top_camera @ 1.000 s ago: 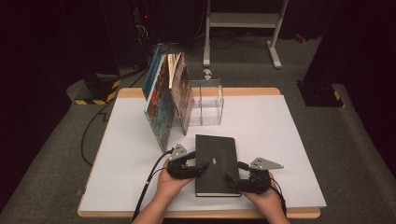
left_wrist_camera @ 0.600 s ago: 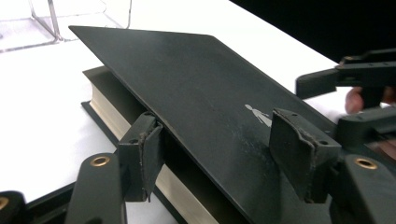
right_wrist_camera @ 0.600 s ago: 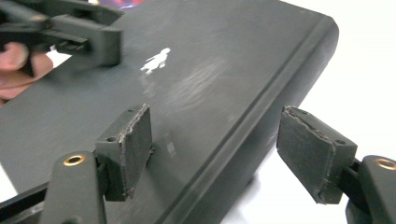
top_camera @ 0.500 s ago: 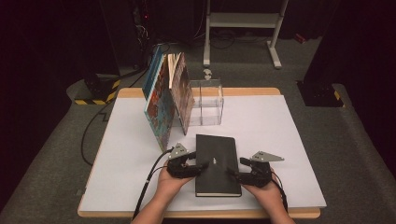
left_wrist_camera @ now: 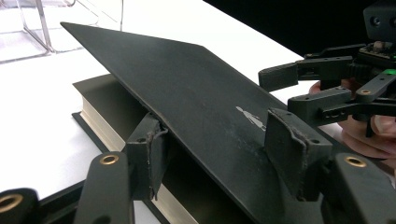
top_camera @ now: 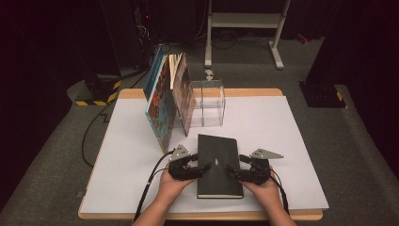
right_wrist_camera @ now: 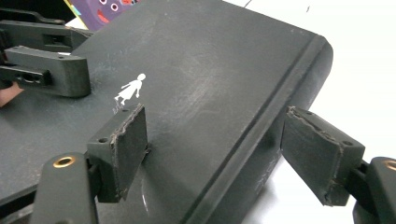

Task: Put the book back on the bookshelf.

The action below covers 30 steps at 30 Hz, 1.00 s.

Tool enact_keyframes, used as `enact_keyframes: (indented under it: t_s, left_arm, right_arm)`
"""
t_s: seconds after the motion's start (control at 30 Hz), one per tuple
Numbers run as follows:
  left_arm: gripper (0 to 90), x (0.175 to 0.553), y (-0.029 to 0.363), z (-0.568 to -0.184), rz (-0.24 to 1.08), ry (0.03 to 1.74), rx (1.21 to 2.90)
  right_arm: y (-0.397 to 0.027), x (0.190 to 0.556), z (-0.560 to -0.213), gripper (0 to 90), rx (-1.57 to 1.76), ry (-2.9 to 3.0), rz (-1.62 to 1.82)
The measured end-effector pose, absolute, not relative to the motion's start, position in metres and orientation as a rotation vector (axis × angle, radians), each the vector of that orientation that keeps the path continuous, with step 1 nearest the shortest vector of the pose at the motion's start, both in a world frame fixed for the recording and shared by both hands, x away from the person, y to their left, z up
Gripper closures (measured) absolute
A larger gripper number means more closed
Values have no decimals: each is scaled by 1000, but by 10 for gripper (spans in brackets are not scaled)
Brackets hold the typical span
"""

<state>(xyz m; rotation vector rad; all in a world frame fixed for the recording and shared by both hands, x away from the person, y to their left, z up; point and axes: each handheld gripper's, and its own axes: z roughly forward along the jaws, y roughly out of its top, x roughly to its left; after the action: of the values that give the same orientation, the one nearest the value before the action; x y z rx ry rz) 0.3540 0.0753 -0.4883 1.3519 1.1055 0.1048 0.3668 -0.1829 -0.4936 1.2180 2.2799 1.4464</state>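
So I've got the black book (top_camera: 219, 165) lying flat on the white table (top_camera: 282, 122), close to my edge of it, spine on my right; there's a tiny white figure (right_wrist_camera: 130, 89) printed on the front cover. My left gripper (top_camera: 197, 170) comes in from the book's left side; in the left gripper view the cover is lifted up off the page block at an angle, one jaw sits under the cover against the pale page edges and the other sits on top of it; those jaws have just been closing, cover between them, though I honestly can't tell if the pads are pressing on it. My right gripper (top_camera: 234, 171) is at the spine side; in the right gripper view one jaw lies on top of the cover near the little figure and the other hangs off beyond the rounded spine, clear of it, so that one's standing wide, holding nothing. Farther back on the table, a clear plastic stand (top_camera: 207, 103) with a few colourful books (top_camera: 164, 106) leaning beside it, well apart from mine.
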Motion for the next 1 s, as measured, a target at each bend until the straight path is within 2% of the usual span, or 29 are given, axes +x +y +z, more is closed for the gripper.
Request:
enact_keyframes:
  t_s: [0.13,0.53,1.0]
  left_arm:
    - [435,352,76,-488,124,1041,1356]
    - [441,347,77,-490,199,939,1394]
    - [457,338,76,-485,276,851,1410]
  right_arm:
    - [-184,367,-494,216,1236,2280,1468]
    - [-184,365,-496,197,1249,2290,1471]
    - [-186,370,-498,126,1308,2301,1506]
